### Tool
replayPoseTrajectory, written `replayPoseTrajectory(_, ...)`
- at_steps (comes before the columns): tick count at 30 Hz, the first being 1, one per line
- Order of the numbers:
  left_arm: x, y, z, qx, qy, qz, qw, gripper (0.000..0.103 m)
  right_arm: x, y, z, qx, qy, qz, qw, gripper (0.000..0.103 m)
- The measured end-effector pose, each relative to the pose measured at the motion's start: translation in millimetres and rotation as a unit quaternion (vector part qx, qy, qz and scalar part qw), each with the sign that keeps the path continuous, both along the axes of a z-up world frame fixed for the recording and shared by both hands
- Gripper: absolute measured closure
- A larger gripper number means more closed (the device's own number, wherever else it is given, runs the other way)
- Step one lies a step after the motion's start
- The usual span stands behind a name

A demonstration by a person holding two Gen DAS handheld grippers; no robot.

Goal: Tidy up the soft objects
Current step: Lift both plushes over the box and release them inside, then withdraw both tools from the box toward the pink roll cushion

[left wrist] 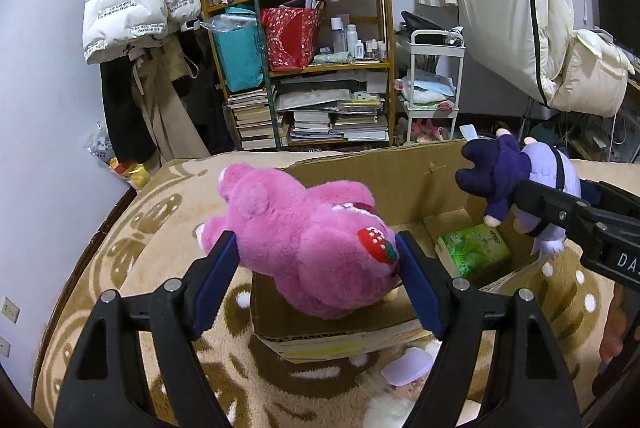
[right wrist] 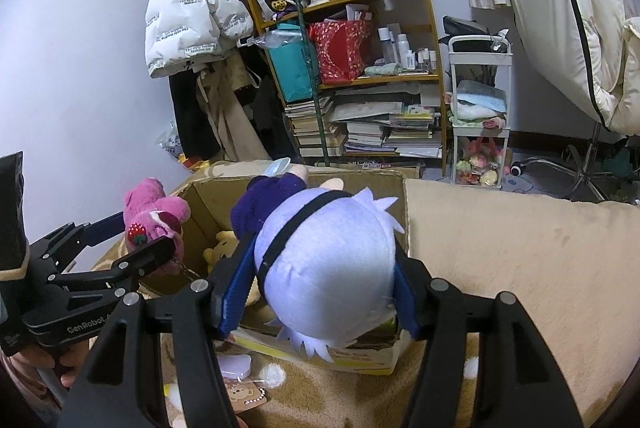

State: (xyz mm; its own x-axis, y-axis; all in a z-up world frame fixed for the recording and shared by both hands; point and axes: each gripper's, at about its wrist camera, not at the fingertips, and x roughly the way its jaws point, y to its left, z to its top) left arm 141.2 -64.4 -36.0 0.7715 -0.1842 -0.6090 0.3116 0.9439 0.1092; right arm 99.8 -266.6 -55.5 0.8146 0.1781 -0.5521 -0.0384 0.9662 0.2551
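Observation:
My left gripper [left wrist: 316, 256] is shut on a pink plush bear [left wrist: 304, 228] with a strawberry patch, held above the near left edge of an open cardboard box [left wrist: 384, 164]. My right gripper [right wrist: 320, 280] is shut on a lavender-haired plush doll [right wrist: 328, 256] in a dark purple outfit, held over the box [right wrist: 208, 204]. The doll [left wrist: 520, 176] and the right gripper [left wrist: 536, 208] show at the right of the left wrist view. The bear [right wrist: 152, 216] and the left gripper [right wrist: 132, 244] show at the left of the right wrist view. A yellow plush [right wrist: 220, 252] lies inside the box.
A green packet [left wrist: 476, 248] lies in the box. The box stands on a beige and brown patterned blanket [left wrist: 160, 228]. A small lilac item [right wrist: 236, 364] and a bear tag [right wrist: 244, 392] lie before the box. A crowded wooden shelf [left wrist: 304, 68] and a white cart [left wrist: 432, 88] stand behind.

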Motion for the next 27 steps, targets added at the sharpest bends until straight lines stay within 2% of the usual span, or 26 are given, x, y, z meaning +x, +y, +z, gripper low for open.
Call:
replayPoseTrajectory(5,0,0,0,-0.001,0.002,-0.001,1.0,0.02,1,1,-3,0.0,0.005,-0.001,1.0,0.037)
replayPoseTrajectory(7,1,0,-1,-0.002,0.003,0.0,1.0,0.01,1,1,-4,0.002,0.007,-0.001,1.0,0.037)
replayPoseTrajectory(8,1,0,-2,-0.002,0.004,0.001,1.0,0.008,2,1,-4,0.002,0.009,-0.001,1.0,0.037)
replayPoseTrajectory(13,0,0,-3,-0.009,0.01,-0.001,0.9999,0.006,2,0,-5,0.006,0.012,0.001,1.0,0.036)
replayPoseTrajectory(18,-1,5,-1,-0.005,0.018,0.013,0.9998,0.006,-1,2,-3,0.01,0.007,0.0,1.0,0.021)
replayPoseTrajectory(22,-6,13,3,-0.013,0.034,0.024,0.999,0.006,-11,3,4,0.012,-0.003,-0.001,1.0,0.002)
replayPoseTrajectory(27,-17,25,9,-0.036,0.065,0.034,0.9967,0.006,-23,4,12,0.019,-0.004,-0.004,1.0,0.0)
